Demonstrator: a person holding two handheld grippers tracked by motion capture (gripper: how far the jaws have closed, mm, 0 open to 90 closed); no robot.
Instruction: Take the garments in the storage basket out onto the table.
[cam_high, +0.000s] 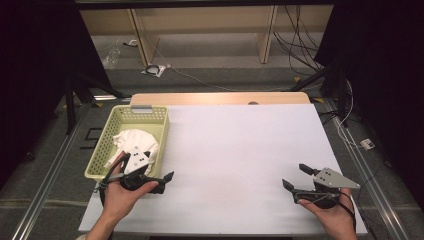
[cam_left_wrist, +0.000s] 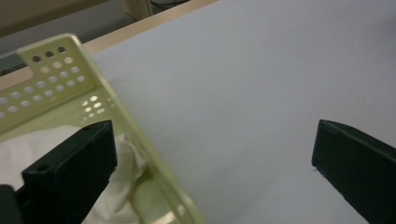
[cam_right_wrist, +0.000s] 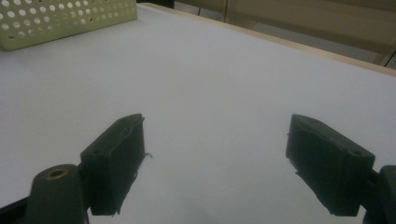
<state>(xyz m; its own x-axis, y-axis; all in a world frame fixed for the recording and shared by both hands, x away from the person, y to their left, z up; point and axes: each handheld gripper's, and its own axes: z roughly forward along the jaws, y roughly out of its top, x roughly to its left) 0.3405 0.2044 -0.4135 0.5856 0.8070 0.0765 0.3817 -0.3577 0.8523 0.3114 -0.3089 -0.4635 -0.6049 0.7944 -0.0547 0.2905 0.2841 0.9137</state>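
While white cloth (cam_high: 132, 140) lies in green basket (cam_high: 127, 116), left hand-held gripper (cam_high: 156, 176) gaping empty, right hand-held gripper (cam_high: 295, 176) likewise.

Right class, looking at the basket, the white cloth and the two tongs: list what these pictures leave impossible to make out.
- White cloth: high view, near part hidden by the left tongs; what kind of item it is stays unclear.
- Basket: left gripper view, cut off by the left and bottom edges.
- Basket, right gripper view: just a corner inside the top edge.
- Right tongs: high view, too small to read the pads.
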